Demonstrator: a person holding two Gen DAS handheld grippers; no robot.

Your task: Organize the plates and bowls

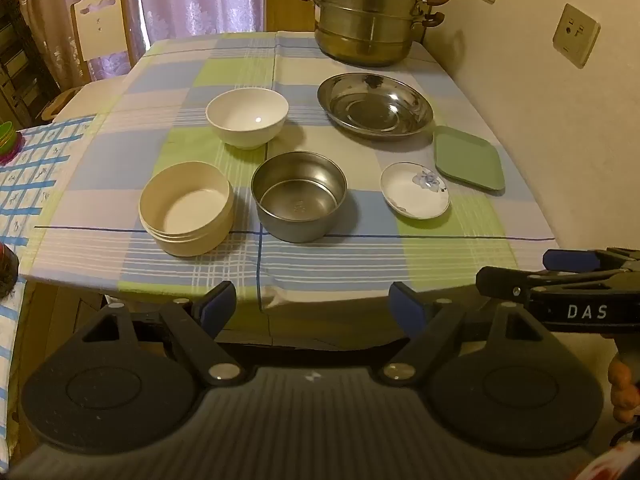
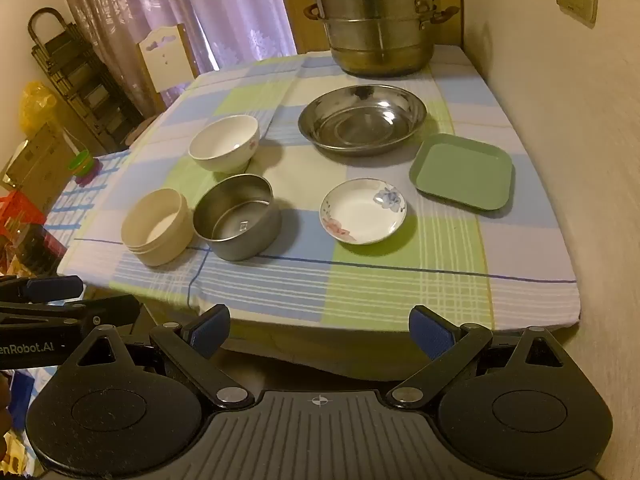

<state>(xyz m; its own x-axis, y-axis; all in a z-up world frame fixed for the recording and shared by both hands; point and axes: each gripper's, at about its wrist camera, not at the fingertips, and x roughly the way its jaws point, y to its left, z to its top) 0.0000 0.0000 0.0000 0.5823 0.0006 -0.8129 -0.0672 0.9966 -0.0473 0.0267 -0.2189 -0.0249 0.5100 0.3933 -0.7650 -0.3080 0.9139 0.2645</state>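
On the checked tablecloth (image 1: 328,264) lie a white bowl (image 1: 247,118), a cream round bowl (image 1: 187,208), a steel bowl (image 1: 299,195), a wide steel plate (image 1: 375,103), a small flowered saucer (image 1: 414,195) and a green square plate (image 1: 469,158). The right wrist view shows the same set: white bowl (image 2: 224,143), cream bowl (image 2: 156,226), steel bowl (image 2: 237,216), steel plate (image 2: 362,118), saucer (image 2: 363,211), green plate (image 2: 464,171). My left gripper (image 1: 312,308) and right gripper (image 2: 320,330) are both open and empty, held off the table's near edge.
A tall steel steamer pot (image 1: 370,12) stands at the back by the wall (image 1: 560,128). A chair (image 1: 102,28) is at the far left. A second cloth-covered surface (image 1: 28,184) with coloured cups (image 1: 7,136) adjoins on the left.
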